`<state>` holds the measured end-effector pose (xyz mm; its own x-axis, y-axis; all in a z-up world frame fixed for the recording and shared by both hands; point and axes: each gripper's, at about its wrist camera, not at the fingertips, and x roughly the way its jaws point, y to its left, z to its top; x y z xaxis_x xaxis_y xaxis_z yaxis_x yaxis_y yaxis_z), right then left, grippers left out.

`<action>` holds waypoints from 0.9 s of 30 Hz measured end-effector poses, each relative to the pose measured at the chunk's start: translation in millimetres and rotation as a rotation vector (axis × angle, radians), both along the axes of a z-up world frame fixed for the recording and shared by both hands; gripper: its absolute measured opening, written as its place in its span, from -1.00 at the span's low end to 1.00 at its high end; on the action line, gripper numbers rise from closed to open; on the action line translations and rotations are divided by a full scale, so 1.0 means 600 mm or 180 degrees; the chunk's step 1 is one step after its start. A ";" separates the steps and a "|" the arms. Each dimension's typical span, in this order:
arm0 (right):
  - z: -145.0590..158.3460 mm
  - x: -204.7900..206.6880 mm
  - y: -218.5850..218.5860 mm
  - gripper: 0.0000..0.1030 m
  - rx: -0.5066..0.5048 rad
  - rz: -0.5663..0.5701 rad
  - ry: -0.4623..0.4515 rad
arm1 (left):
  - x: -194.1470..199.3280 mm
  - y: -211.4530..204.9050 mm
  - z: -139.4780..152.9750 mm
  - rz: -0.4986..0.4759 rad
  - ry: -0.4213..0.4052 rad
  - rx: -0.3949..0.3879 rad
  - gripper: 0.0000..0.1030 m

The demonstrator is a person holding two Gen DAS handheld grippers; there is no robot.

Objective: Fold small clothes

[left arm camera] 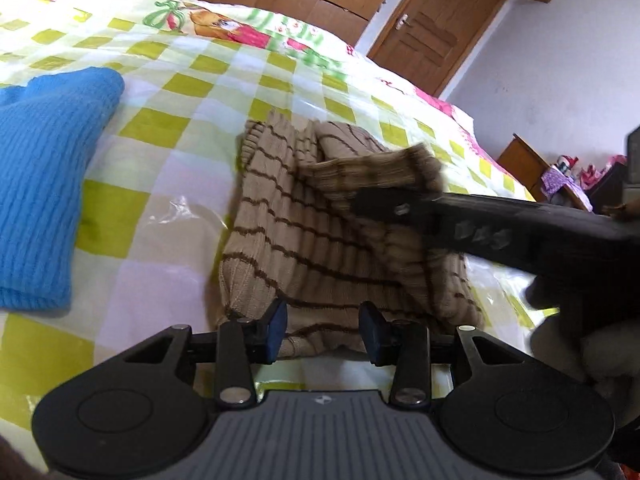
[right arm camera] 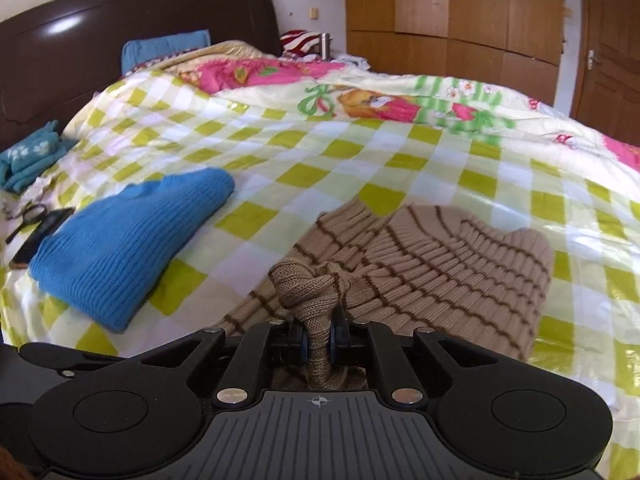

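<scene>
No writing can be read on either claw. The right claw is clamped on a bunched fold of the tan brown-striped sweater, lying rumpled on the checked bed. The left claw stands apart over its hem. Beyond lies a folded blue sweater.

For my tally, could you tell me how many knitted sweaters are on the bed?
2: the blue sweater lies folded at left; the striped sweater lies centre, gripped by the right gripper. Others may be hidden.
</scene>
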<state>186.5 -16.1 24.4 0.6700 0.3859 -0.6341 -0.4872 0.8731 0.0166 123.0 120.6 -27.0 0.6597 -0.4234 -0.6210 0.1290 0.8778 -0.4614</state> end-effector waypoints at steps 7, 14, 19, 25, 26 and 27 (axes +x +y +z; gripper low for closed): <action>0.083 0.014 0.009 -0.83 0.0414 -0.0209 -0.0450 | 0.011 0.013 -0.015 0.0005 0.0143 -0.0172 0.04; -0.011 -0.015 0.068 -0.83 -0.0194 0.0541 -0.0156 | -0.025 0.044 -0.006 0.0032 0.0275 -0.0406 0.04; -0.042 -0.016 0.059 -0.76 -0.0272 0.0737 0.0017 | -0.044 0.052 0.004 -0.0022 0.0294 -0.0265 0.04; -0.007 -0.025 0.016 -0.58 0.0055 0.0830 0.0307 | -0.078 0.084 0.030 0.0045 0.0277 -0.0288 0.04; 0.004 -0.028 0.005 -0.56 0.0134 0.0837 0.0369 | -0.079 0.088 0.039 0.0081 0.0222 -0.0318 0.04; 0.017 -0.029 -0.007 -0.54 0.0234 0.0818 0.0393 | -0.080 0.091 0.049 0.0107 0.0151 -0.0362 0.05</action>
<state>169.2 -20.5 34.6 0.4638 0.5810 -0.6689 -0.6827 0.7156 0.1482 75.1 175.2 2.4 0.6457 -0.4709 -0.6011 0.0761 0.8230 -0.5630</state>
